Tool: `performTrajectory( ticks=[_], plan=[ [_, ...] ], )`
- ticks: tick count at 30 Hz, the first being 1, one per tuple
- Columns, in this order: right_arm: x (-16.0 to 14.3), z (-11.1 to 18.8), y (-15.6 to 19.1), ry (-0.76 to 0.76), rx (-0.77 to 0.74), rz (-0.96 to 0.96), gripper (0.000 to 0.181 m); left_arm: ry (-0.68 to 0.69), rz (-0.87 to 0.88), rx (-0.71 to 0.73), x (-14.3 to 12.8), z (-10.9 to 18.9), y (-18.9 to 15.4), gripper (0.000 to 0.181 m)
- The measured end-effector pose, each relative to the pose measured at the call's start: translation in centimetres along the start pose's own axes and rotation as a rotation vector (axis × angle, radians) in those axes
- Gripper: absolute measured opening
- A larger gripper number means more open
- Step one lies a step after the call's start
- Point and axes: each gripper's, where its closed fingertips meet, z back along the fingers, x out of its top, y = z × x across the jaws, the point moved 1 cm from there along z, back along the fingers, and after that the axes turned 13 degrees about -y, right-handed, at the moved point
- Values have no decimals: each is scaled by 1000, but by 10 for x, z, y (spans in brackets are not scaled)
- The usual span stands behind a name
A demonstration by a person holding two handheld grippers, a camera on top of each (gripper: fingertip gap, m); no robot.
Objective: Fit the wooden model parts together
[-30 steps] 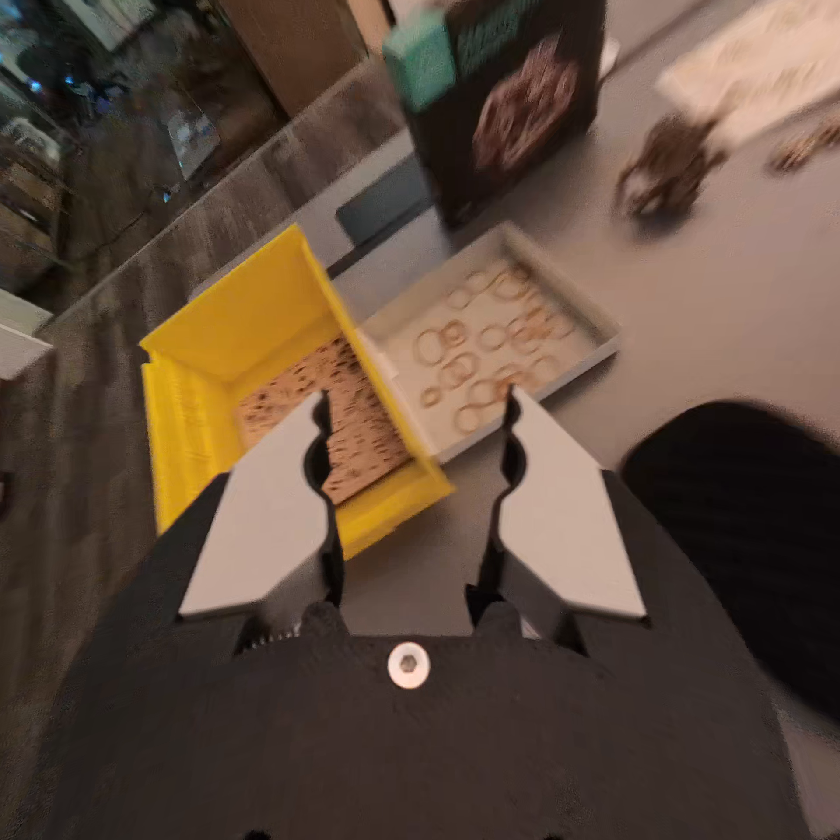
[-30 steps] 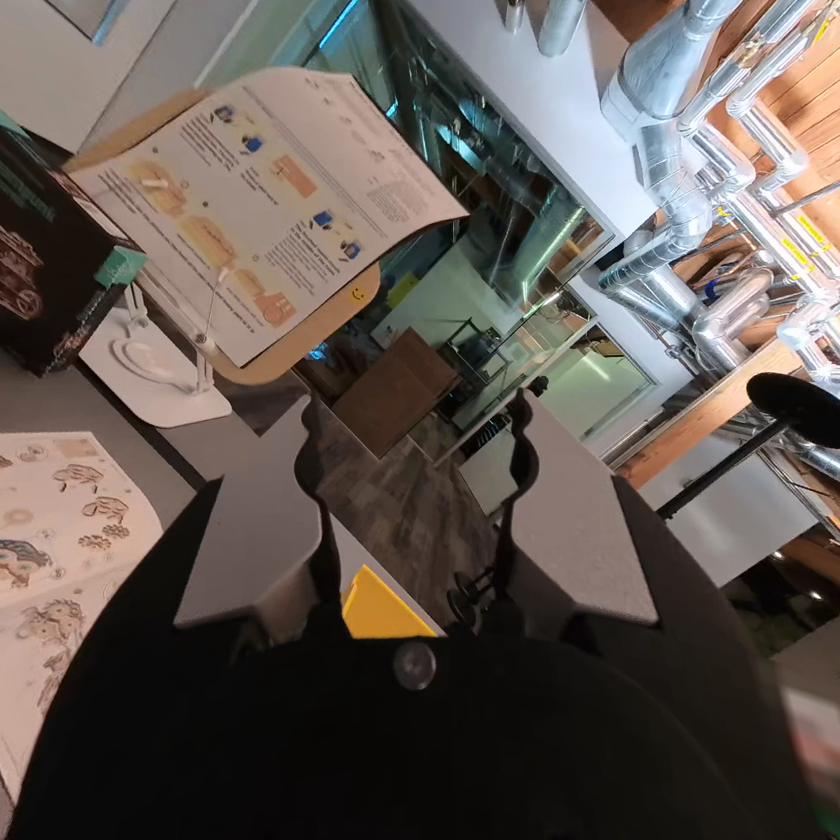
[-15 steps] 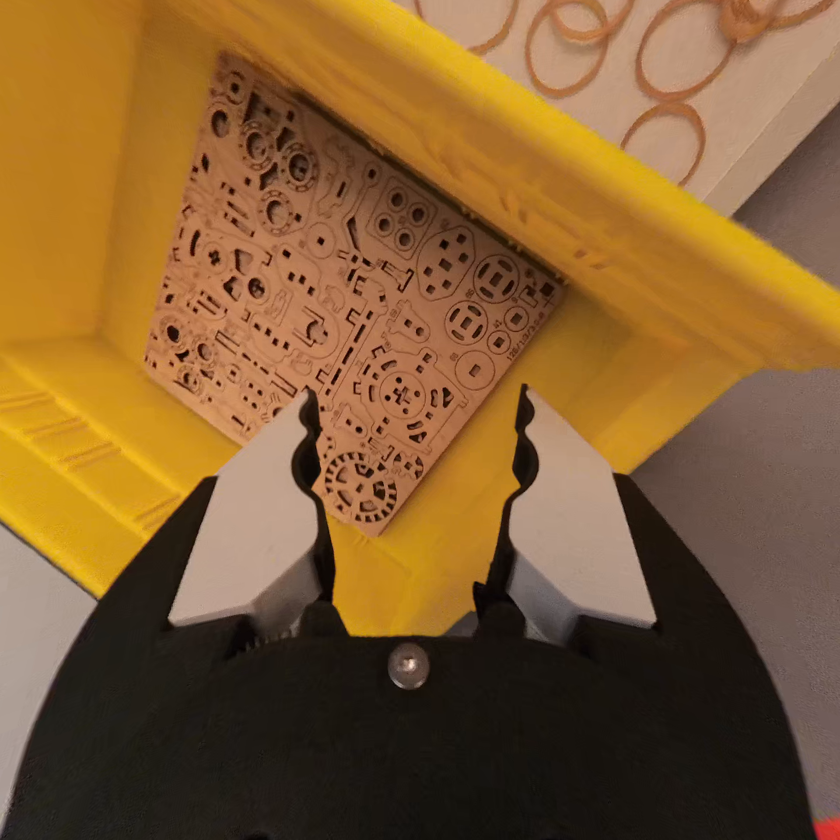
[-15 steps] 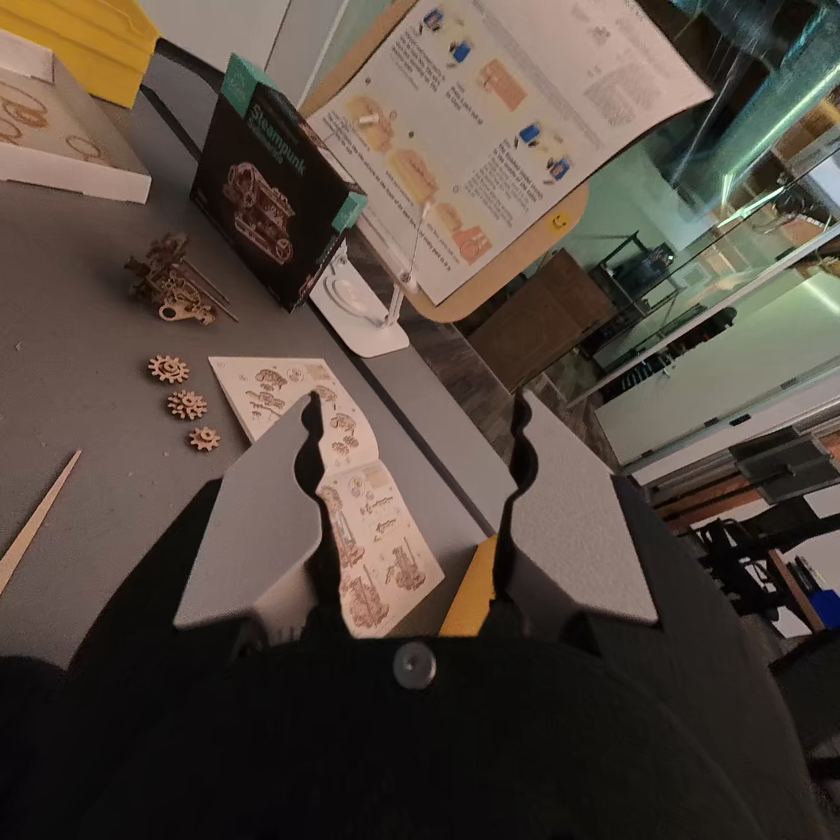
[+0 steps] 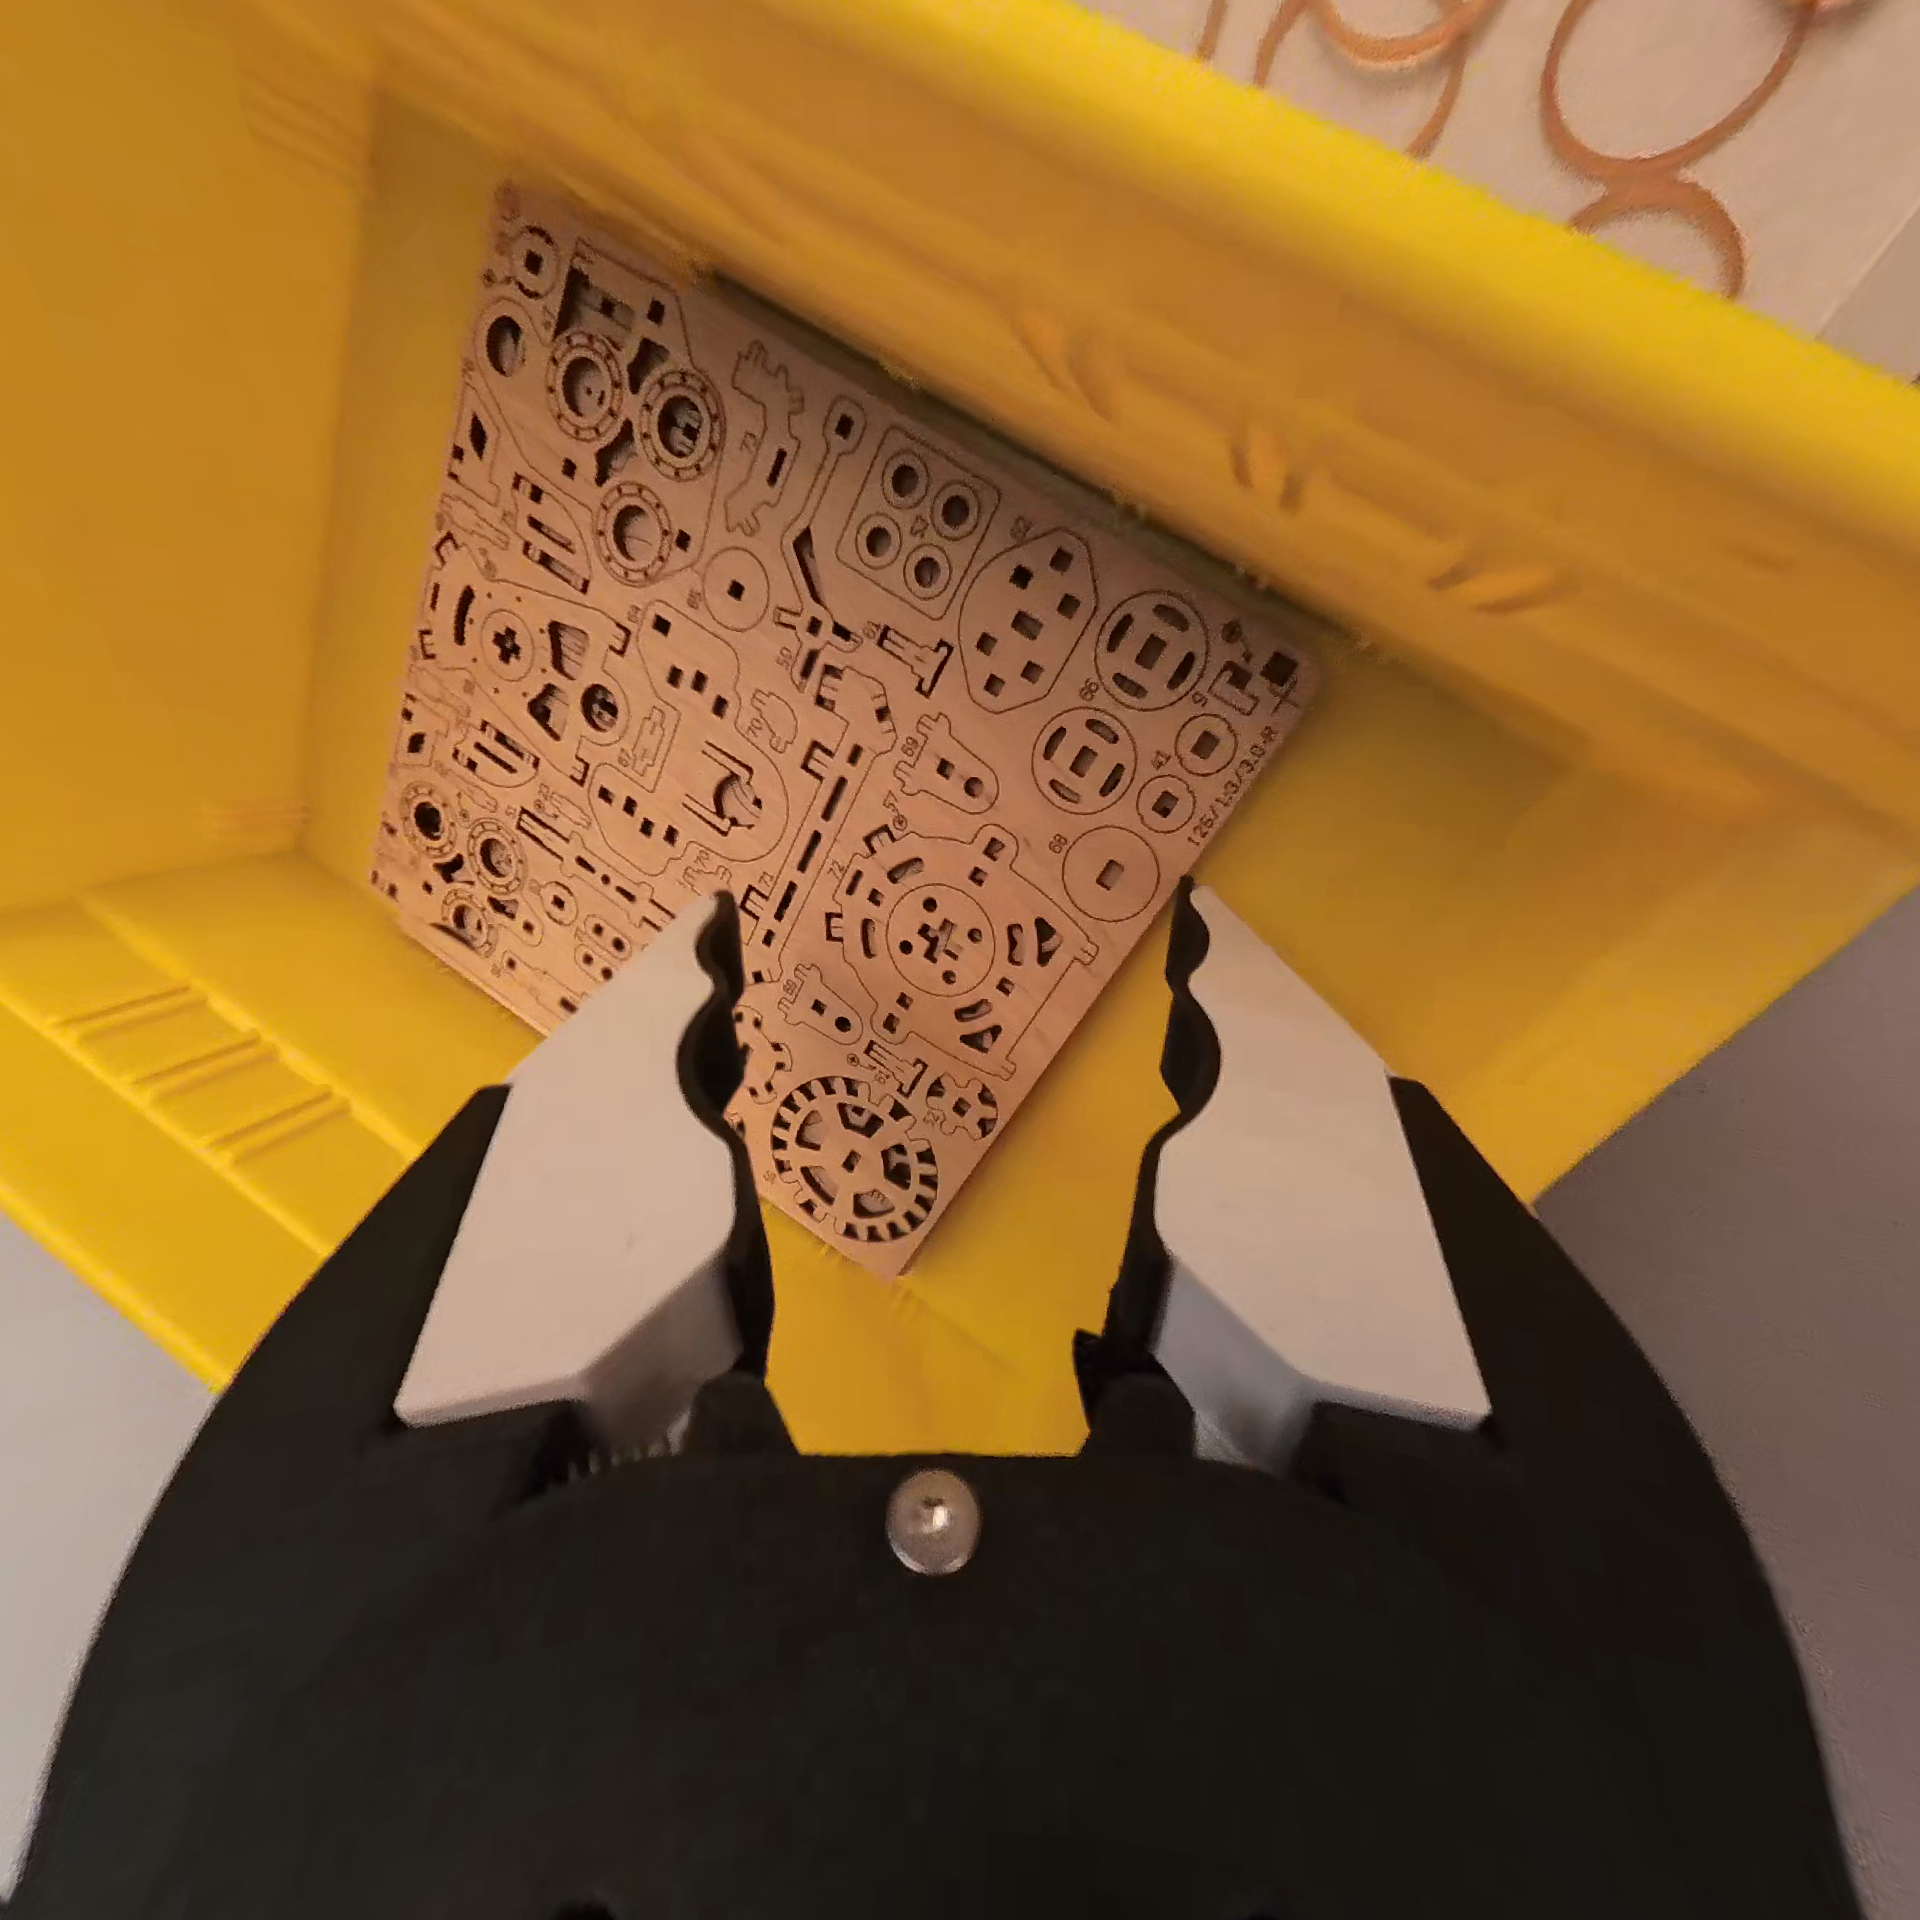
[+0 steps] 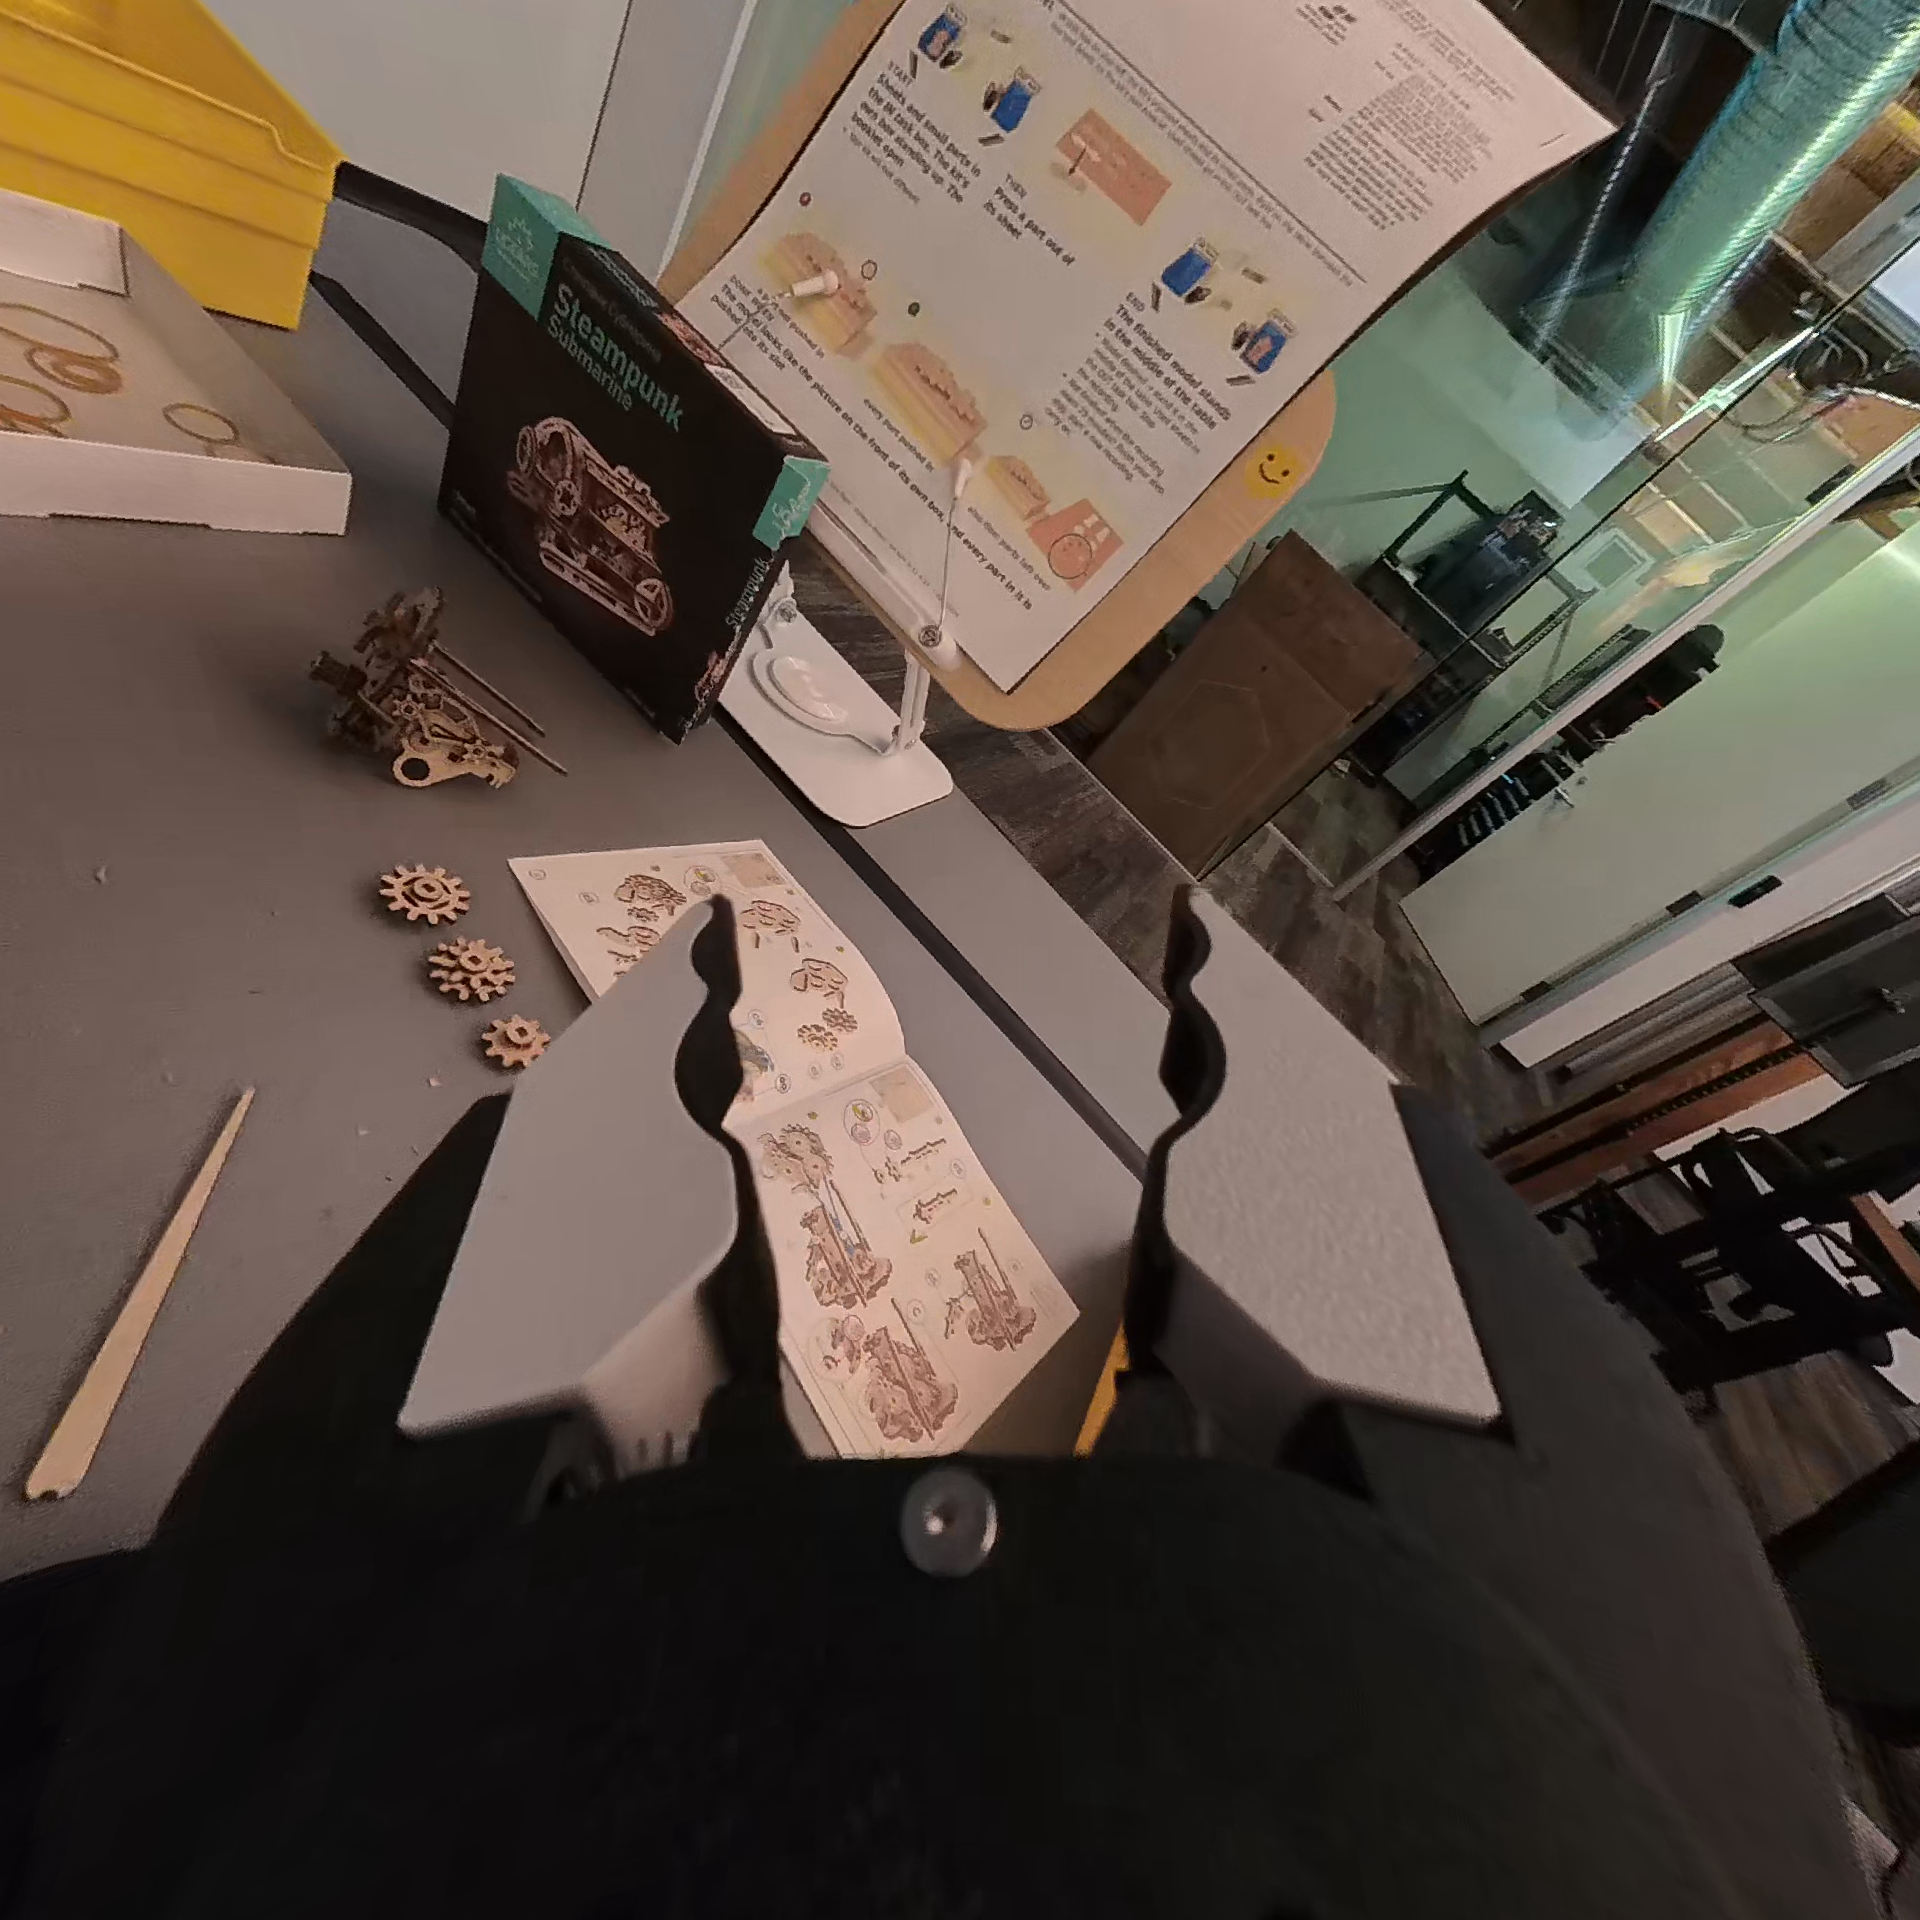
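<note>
Item count: one yellow bin (image 5: pixel 1351 436) containing one laser-cut wooden sheet (image 5: pixel 831 707); one white tray (image 6: pixel 187 488) of rubber bands (image 6: pixel 197 421), number not determinable; one kit box (image 6: pixel 613 488); one partly assembled wooden model (image 6: pixel 416 696); three loose wooden gears (image 6: pixel 470 968); one wooden stick (image 6: pixel 145 1299); one open instruction booklet (image 6: pixel 831 1132); one standing instruction sheet (image 6: pixel 1122 260); two grippers, left (image 5: pixel 951 914) and right (image 6: pixel 951 914).

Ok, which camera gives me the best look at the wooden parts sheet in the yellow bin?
The left wrist view. It looks straight down into the yellow bin and the wooden parts sheet fills the frame between the open left gripper fingers. The right wrist view shows only the bin's outer corner, no sheet.
</note>
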Motion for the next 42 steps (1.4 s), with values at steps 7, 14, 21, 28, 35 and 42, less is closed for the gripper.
performTrajectory(
  ticks=[7,14,21,28,35,42],
  plan=[
    [-9,1,13,45,27,26,82,-91,45,73,9,-1,25,69],
    [-24,2,19,74,18,-15,82,-254,295,154,35,-4,91,74],
    [-37,5,13,47,-54,-110,82,-196,396,-104,50,-44,110,57],
    [-51,13,-9,-5,-116,-287,80,-182,415,-187,51,-71,131,65],
    [-56,15,-15,-17,-133,-327,79,-154,467,-379,51,-79,108,48],
    [-59,10,-7,3,-104,-315,79,-109,454,-450,39,-58,85,34]
  ],
)
